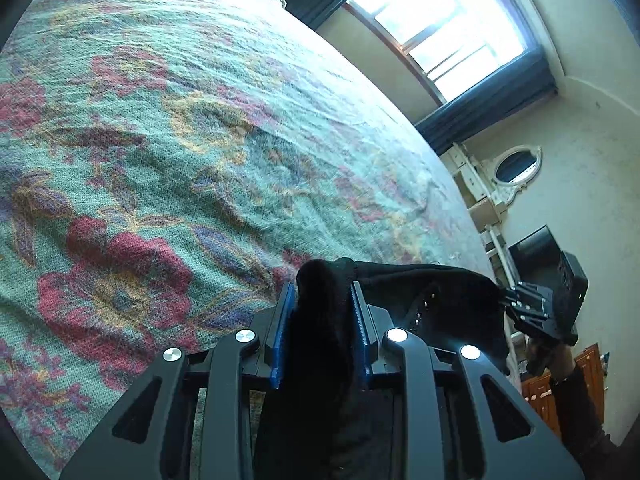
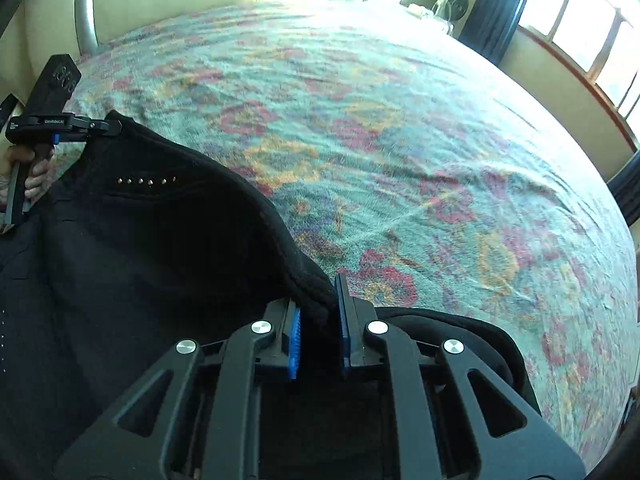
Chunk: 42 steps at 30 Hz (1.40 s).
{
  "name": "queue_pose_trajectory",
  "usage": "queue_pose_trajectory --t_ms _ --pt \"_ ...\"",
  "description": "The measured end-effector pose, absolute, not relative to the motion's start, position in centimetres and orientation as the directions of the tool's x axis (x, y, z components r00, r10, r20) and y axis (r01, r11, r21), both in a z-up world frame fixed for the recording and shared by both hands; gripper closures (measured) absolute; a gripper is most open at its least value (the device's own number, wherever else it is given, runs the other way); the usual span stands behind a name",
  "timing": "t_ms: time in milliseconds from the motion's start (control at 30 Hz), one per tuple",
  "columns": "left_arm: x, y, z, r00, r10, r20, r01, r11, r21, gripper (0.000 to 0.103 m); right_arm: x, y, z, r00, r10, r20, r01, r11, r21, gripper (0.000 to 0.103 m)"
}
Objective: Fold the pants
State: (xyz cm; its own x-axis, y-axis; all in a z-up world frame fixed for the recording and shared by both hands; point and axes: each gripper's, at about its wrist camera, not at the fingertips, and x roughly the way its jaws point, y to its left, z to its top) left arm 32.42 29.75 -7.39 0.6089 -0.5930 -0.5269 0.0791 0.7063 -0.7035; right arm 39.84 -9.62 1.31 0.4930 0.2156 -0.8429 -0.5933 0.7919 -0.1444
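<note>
Black pants [image 1: 320, 320] fill the left wrist view, bunched between the blue pads [image 1: 282, 332] of the left hand-held gripper [image 1: 323, 312], clamped narrow on the cloth over the floral bedspread [image 1: 180, 140]; right hand-held gripper [image 1: 510, 300] pinches the far edge. Right wrist view: right hand-held gripper [image 2: 320, 320] is closed narrow on the waistband edge, pants [image 2: 140, 240] hanging left toward the left hand-held gripper [image 2: 114, 126], bedspread [image 2: 400, 160] beyond.
</note>
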Motion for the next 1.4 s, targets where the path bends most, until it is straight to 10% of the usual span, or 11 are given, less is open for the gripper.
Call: queue_pose_trajectory --t_ms 167,500,633,1067,1200,1300,1400 --pt "28.4 33.0 -4.1 0.693 -0.637 -0.339 0.124 0.568 -0.814 0.082 30.2 -9.6 5.6 0.664 0.214 -0.716 -0.541 0.799 -0.263 0.089" --pt "16.7 30.2 -4.0 0.581 -0.750 -0.315 0.128 0.467 -0.875 0.079 11.6 -7.2 -0.7 0.799 0.069 -0.597 -0.450 0.728 -0.518 0.088" --pt "12.0 29.3 -5.9 0.596 -0.727 -0.340 0.033 0.446 -0.895 0.043 10.0 -7.4 -3.5 0.756 0.055 -0.652 -0.453 0.764 -0.459 0.087" --pt "8.6 28.1 -6.9 0.691 -0.588 -0.420 -0.172 0.431 -0.886 0.025 10.1 -8.3 -3.2 0.757 0.061 -0.651 -0.374 0.857 -0.354 0.083" --pt "9.4 26.7 -6.7 0.663 -0.525 -0.533 -0.241 0.525 -0.816 0.025 9.2 -8.6 -3.6 0.756 0.066 -0.651 -0.365 0.868 -0.336 0.081" --pt "10.8 25.9 -6.7 0.622 -0.490 -0.611 -0.283 0.587 -0.759 0.068 8.4 -8.3 -4.0 0.754 0.066 -0.653 -0.361 0.873 -0.328 0.081" --pt "12.0 25.3 -6.9 0.588 -0.464 -0.663 -0.320 0.619 -0.717 0.079 8.2 -8.3 -4.1 0.757 0.066 -0.650 -0.355 0.877 -0.325 0.080"
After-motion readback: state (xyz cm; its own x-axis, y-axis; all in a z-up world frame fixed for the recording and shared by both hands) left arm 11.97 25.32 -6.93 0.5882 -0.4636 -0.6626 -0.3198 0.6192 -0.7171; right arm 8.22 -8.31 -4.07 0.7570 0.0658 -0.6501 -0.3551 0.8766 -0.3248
